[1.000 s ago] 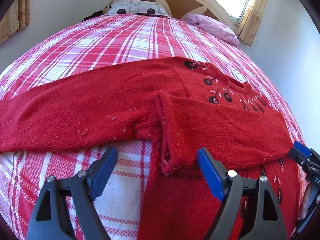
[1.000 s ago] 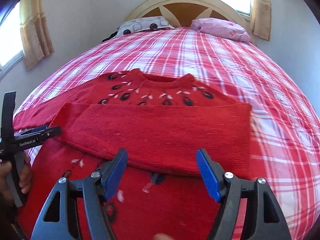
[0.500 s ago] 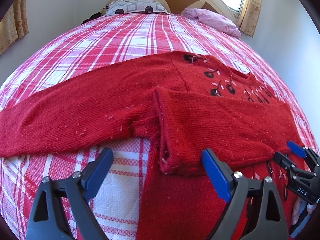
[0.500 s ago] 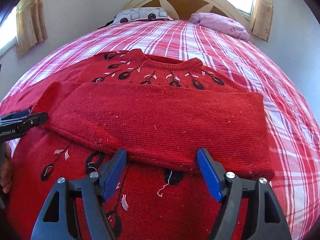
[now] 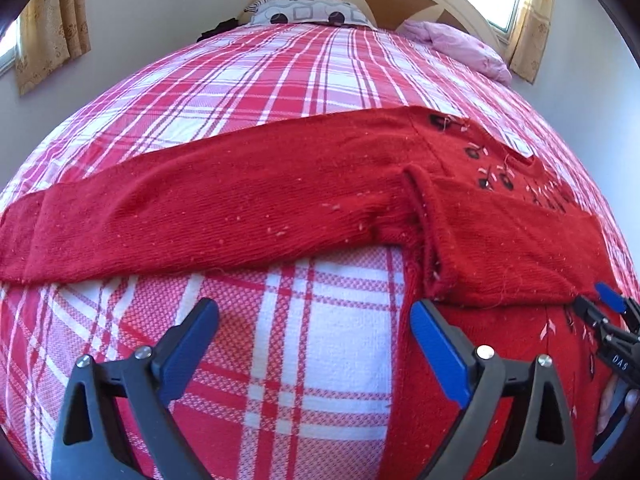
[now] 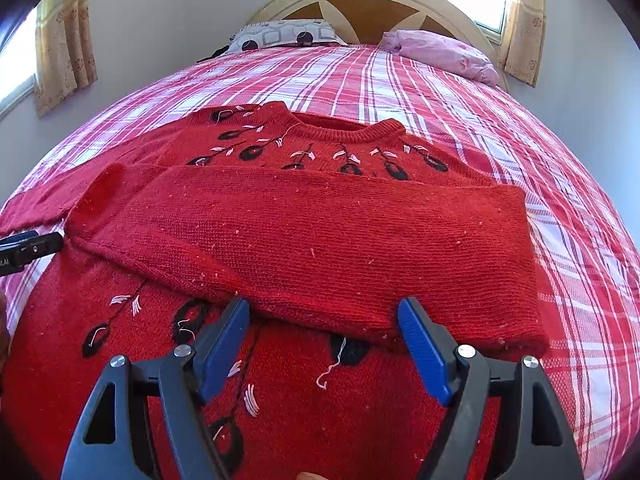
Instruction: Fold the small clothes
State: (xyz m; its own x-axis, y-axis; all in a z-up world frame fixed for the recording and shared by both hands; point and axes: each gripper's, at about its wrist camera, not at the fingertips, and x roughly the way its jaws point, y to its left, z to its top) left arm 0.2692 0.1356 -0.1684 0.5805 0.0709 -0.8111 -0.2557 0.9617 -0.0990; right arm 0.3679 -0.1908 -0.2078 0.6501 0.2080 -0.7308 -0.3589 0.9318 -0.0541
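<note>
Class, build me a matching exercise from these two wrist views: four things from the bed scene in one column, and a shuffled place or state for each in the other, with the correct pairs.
Column 1
1. folded sleeve
2. unfolded sleeve
3. pink pillow
4. left gripper

Column 2
A. stretched out sideways over the plaid bedspread
B. at the headboard, toward the right
C. lying across the chest of the red sweater
D. jaws open, holding nothing

Pairs: 1-C, 2-A, 3-B, 4-D
</note>
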